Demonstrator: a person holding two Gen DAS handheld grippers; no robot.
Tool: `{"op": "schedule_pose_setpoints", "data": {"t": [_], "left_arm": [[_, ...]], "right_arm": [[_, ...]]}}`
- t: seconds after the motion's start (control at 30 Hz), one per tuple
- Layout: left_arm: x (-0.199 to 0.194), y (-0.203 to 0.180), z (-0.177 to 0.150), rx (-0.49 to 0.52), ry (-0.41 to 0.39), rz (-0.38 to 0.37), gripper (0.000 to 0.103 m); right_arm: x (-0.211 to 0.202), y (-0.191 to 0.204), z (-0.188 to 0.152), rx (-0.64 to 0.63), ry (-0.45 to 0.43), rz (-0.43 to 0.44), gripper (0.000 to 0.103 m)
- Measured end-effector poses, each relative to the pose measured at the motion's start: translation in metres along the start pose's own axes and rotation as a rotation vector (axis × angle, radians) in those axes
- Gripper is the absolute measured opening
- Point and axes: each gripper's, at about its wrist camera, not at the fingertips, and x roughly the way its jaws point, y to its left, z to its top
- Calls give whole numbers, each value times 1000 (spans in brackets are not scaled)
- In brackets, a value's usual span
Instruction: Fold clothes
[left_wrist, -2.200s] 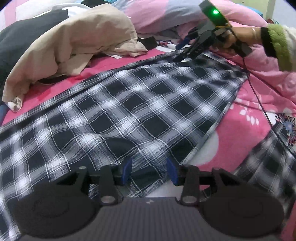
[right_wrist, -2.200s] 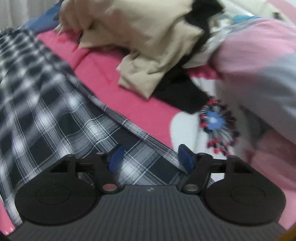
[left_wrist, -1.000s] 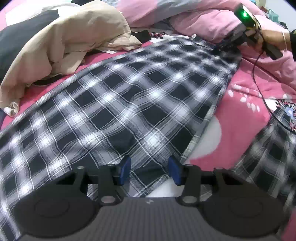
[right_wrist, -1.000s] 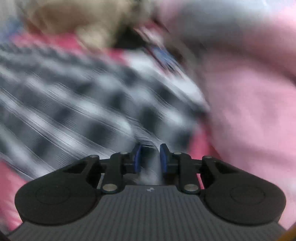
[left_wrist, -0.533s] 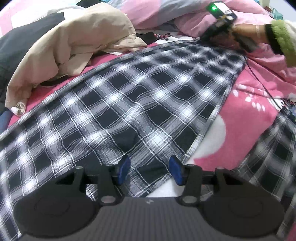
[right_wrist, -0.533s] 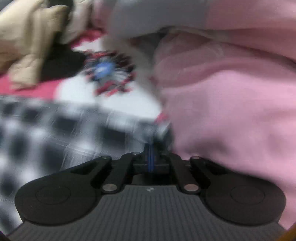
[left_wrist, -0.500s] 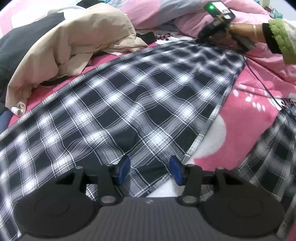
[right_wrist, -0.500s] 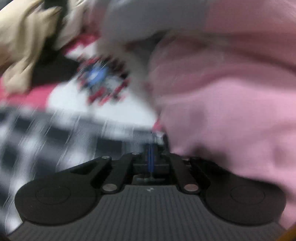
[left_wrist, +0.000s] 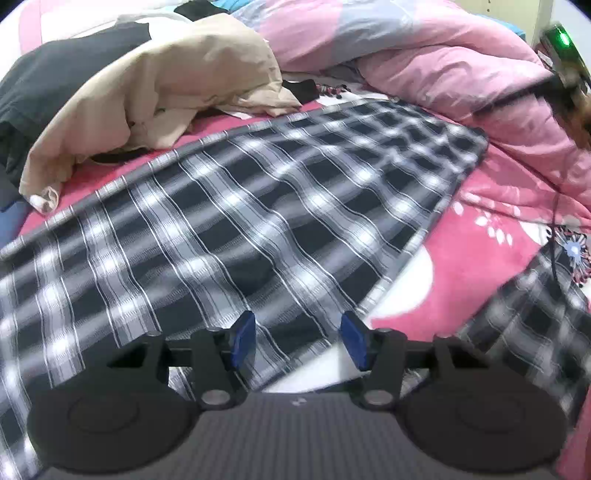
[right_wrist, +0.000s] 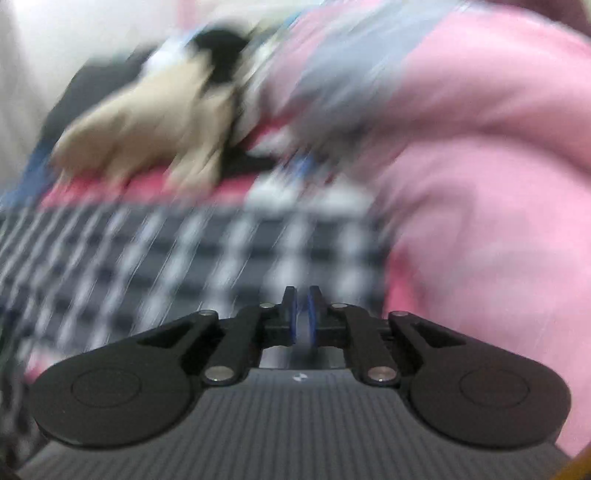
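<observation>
A black and white plaid cloth lies spread flat across the pink bed in the left wrist view. My left gripper is open, its blue pads straddling the cloth's near edge. The right gripper body shows at the far right, lifted clear of the cloth's far corner. In the blurred right wrist view, my right gripper has its jaws nearly closed with a thin gap and nothing between them. The plaid cloth lies below it.
A beige garment and dark clothes are piled at the back left. A pink duvet is heaped at the back right. A second plaid piece lies at the right. A cable trails from the right gripper.
The right gripper let go of the cloth's far corner and pulled up and to the right. Its jaws parted slightly. The cloth now lies flat. The left gripper stayed put.
</observation>
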Motion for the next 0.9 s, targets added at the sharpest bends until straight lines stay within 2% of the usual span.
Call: {"op": "schedule_pose_setpoints", "data": {"t": [0.03,0.1,0.13,0.2,0.23,0.27,0.37,0.47,0.53,0.6,0.67,0.73,0.77,0.8,0.9], "left_arm": [[-1,-2,-6,-6,9,-8,54],[1,-6,-15,-22,16,-5,54],[-2,-9,-17,-25,11,9,54],[-13,-15,-20,-40,-6,31,54],[-23,-18,-22,-55,-26,33,54],[-32,-21,-24,-71,-47,34,54],[-68,-23,-42,-127,-117,61,56],[-90,-8,-64,-248,-142,120,56],[-108,8,-85,-362,-147,186,56],[-129,23,-109,-471,-143,246,56],[-150,40,-131,-540,-130,317,56],[-171,59,-148,-600,-120,386,56],[-180,71,-153,-625,-117,419,56],[-187,81,-154,-647,-125,438,55],[-203,123,-138,-686,-218,513,55]], "right_arm": [[8,3,-13,-1,42,-3,8],[31,-10,-36,49,134,-128,8],[36,-25,-46,114,146,-191,8],[19,-52,-56,282,106,-234,8],[3,-55,-56,310,83,-262,13],[-11,-52,-55,284,54,-268,13],[-62,-25,-53,186,-51,-230,13],[-102,10,-56,114,-153,-109,15],[-121,37,-60,44,-198,-42,27],[-124,65,-67,-31,-189,18,33],[-121,87,-77,-87,-164,85,35],[-116,106,-88,-142,-138,139,44],[-113,114,-94,-169,-125,156,45],[-110,121,-96,-183,-108,171,45],[-103,143,-98,-188,-64,227,45]]}}
